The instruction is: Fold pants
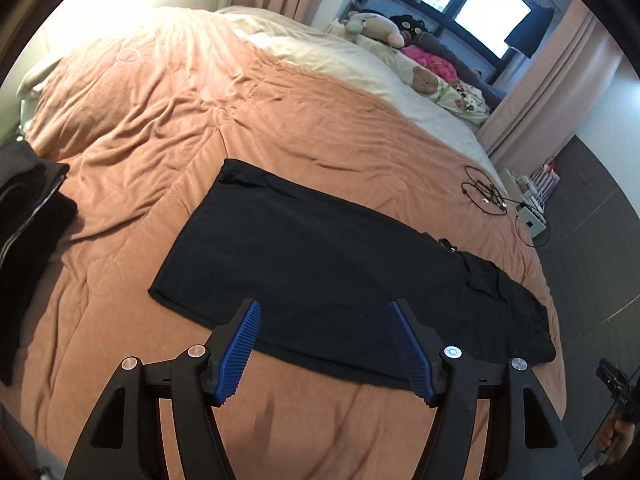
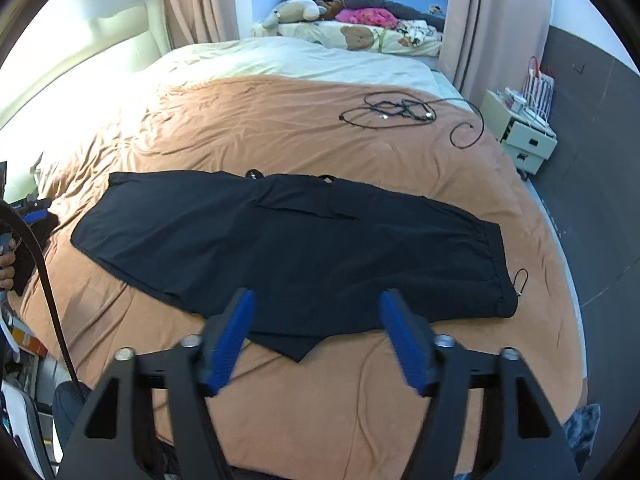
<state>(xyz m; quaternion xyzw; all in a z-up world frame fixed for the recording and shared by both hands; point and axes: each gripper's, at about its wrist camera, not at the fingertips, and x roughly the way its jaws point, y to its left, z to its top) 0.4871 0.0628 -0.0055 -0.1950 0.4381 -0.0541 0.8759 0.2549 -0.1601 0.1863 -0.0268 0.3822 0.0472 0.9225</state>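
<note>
Black pants [image 1: 320,264] lie flat on the orange bedspread [image 1: 180,120], legs stacked, hems at the left and waistband at the right. In the right wrist view the pants [image 2: 280,248] show a cargo pocket and a drawstring at the waistband end. My left gripper [image 1: 325,308] is open and empty, held above the near edge of the leg part. My right gripper [image 2: 316,300] is open and empty, held above the near edge around the crotch, where a corner of fabric pokes out.
A pile of dark clothes [image 1: 28,232] lies at the bed's left edge. Tangled black cables [image 2: 396,112] lie on the far right of the bed. Stuffed toys [image 2: 304,10] sit by the window. A small drawer unit [image 2: 520,128] stands to the right of the bed.
</note>
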